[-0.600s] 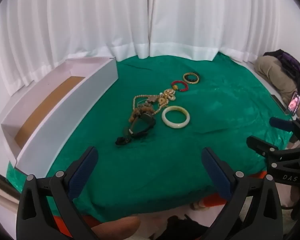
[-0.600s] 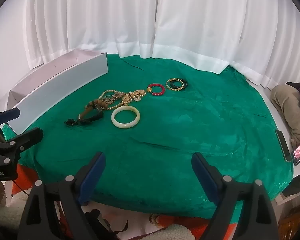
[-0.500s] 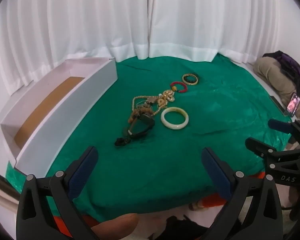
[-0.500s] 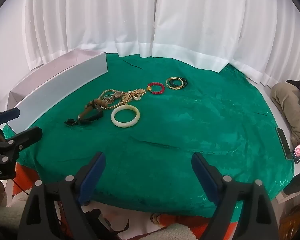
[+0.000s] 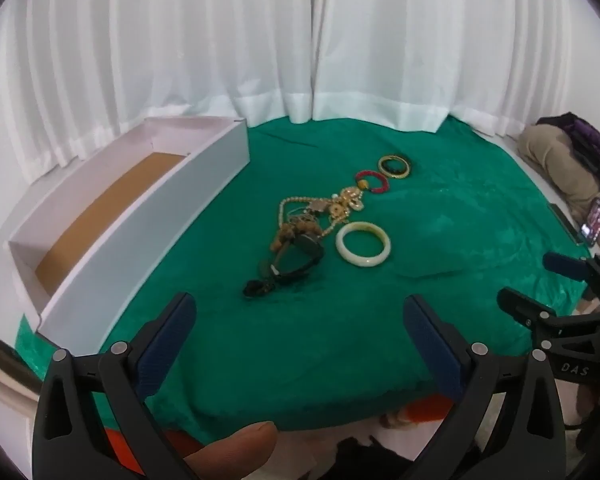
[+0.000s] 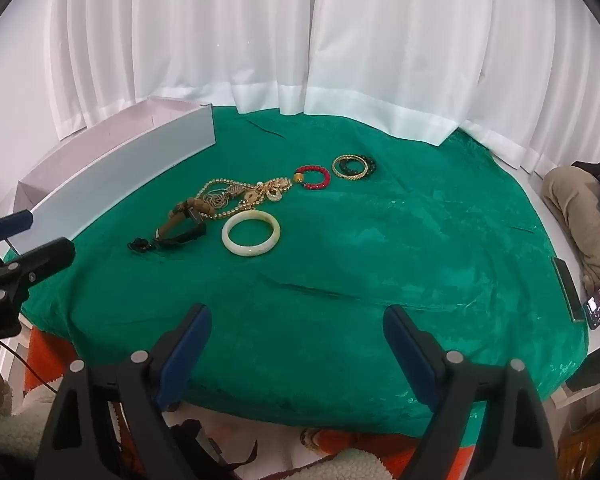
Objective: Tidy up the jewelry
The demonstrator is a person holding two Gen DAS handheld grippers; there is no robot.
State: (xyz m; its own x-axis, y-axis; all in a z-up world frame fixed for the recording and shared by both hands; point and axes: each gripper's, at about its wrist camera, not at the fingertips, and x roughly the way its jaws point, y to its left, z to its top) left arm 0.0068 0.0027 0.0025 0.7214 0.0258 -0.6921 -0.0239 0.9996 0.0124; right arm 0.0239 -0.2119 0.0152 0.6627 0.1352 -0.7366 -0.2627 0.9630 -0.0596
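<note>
A: Left wrist view: the left gripper (image 5: 296,320) is hovering over the near edge of the green velvet cloth (image 5: 440,240), jaws spread wide and gripping nothing.

B: The right gripper (image 6: 296,330) is doing likewise, gaping and empty, probably readying a first pick.

A: The jewelry is lying mid-cloth in a line: a black corded bracelet (image 5: 288,268) nearest, a tangled gold chain necklace (image 5: 320,210), a pale jade bangle (image 5: 363,244) to its right, then a red beaded bracelet (image 5: 373,181) and a gold bangle (image 5: 394,166) farther off.

B: The long white open cardboard box (image 5: 112,216) is waiting at the left, likely the destination. Nothing is blocking either reach, though the tangle may snag.
</note>
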